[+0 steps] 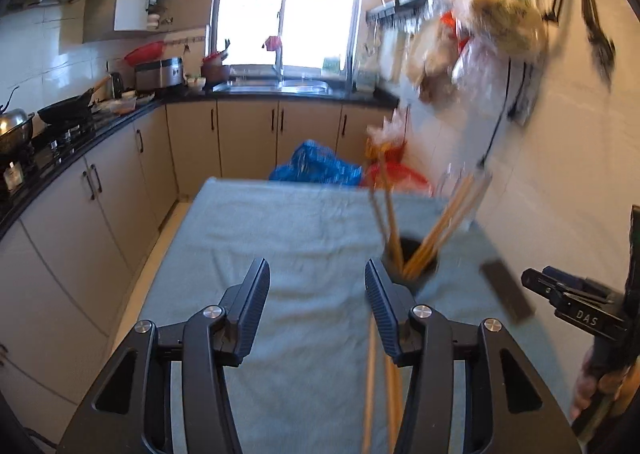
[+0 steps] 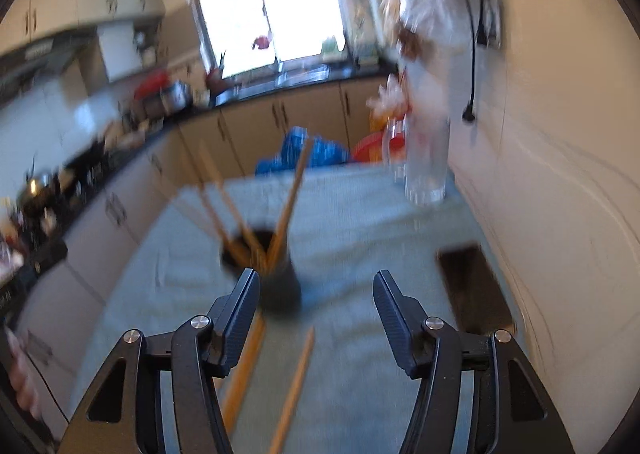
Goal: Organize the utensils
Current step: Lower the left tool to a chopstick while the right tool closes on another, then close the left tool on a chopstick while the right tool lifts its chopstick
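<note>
Chopsticks [image 1: 424, 242] stand in a dark cup [image 2: 276, 282] on my green cloth [image 1: 288, 238]; two more [image 2: 296, 378] lie flat in front of it. Both my left gripper [image 1: 316, 306] and right gripper [image 2: 316, 314] are parted, gripping nothing. "DAS" reads on the right gripper's side.

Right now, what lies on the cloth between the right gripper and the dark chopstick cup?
Two loose chopsticks lie on the cloth below the cup, near the open right gripper; the right wrist view shows it.
</note>
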Available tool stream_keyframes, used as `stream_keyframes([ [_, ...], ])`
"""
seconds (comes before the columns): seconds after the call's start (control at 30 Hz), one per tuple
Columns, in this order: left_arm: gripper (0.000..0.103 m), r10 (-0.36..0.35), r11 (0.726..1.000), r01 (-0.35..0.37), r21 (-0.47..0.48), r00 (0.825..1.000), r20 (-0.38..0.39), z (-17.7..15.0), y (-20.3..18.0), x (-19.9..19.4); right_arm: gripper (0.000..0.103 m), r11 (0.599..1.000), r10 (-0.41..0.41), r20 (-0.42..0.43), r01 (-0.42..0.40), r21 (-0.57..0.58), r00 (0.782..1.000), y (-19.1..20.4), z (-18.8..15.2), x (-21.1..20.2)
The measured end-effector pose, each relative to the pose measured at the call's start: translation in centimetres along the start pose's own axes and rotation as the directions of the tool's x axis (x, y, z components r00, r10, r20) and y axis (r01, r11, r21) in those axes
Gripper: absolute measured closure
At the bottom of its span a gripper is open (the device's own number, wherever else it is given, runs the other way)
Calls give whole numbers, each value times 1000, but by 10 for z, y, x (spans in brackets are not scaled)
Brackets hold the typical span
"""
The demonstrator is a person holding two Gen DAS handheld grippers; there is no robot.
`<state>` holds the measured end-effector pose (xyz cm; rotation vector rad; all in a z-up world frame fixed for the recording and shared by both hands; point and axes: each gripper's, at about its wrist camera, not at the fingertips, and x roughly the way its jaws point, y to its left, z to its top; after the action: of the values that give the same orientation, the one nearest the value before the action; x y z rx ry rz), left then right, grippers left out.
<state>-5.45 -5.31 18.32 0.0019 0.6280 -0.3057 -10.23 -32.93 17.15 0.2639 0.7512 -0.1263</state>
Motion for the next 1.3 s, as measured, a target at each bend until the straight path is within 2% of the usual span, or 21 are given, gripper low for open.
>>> stream_keyframes([
  [0.1,55,16,1000,-15,25,998,-61,-32,2,-3,40,999,8,-98,-12,-35,995,2,-37,4],
  [0.23,55,20,997,-9,72,988,-154,-74,-3,2,40,998,52,-198,-55,-14,979,0,-87,9],
  [0.33,55,14,995,10,101,972,-235,-102,-12,17,40,997,67,-254,-72,-9,965,3,-120,19],
  [0.4,55,4,992,36,124,953,-302,-120,-23,34,40,997,59,-285,-70,-28,957,10,-137,28],
  [0.57,55,7,982,67,176,921,-388,-143,-46,73,40,994,31,-305,-60,-87,952,27,-151,44],
  [0.7,58,21,981,67,182,896,-443,-150,-55,100,45,991,-3,-320,-40,-129,947,38,-155,61],
  [0.73,59,23,981,65,182,895,-445,-151,-56,104,46,989,-22,-311,-24,-144,950,41,-154,65],
  [0.8,66,29,979,63,195,899,-437,-149,-60,106,57,986,-49,-303,-1,-164,952,45,-150,72],
  [0.83,82,18,981,70,183,898,-439,-146,-61,109,63,986,-56,-298,6,-167,953,46,-147,73],
  [0.87,96,21,983,61,171,898,-440,-145,-61,110,81,986,-62,-293,12,-169,954,47,-145,74],
  [0.9,96,24,987,51,155,894,-448,-144,-60,111,92,986,-62,-292,13,-166,954,45,-142,76],
  [0.93,96,18,989,50,138,890,-456,-143,-59,111,95,988,-55,-297,9,-155,953,43,-141,77],
  [1.07,96,-41,992,96,82,859,-511,-149,-51,99,95,994,-19,-334,-20,-112,943,26,-146,67],
  [1.17,96,-52,991,113,77,834,-550,-154,-44,87,95,994,15,-365,-52,-93,931,12,-155,50],
  [1.23,96,-75,990,131,60,822,-564,-151,-42,87,92,994,41,-392,-77,-76,919,4,-160,45],
  [1.3,96,-71,988,136,73,820,-567,-146,-44,93,81,993,64,-403,-98,-63,913,0,-158,45],
])
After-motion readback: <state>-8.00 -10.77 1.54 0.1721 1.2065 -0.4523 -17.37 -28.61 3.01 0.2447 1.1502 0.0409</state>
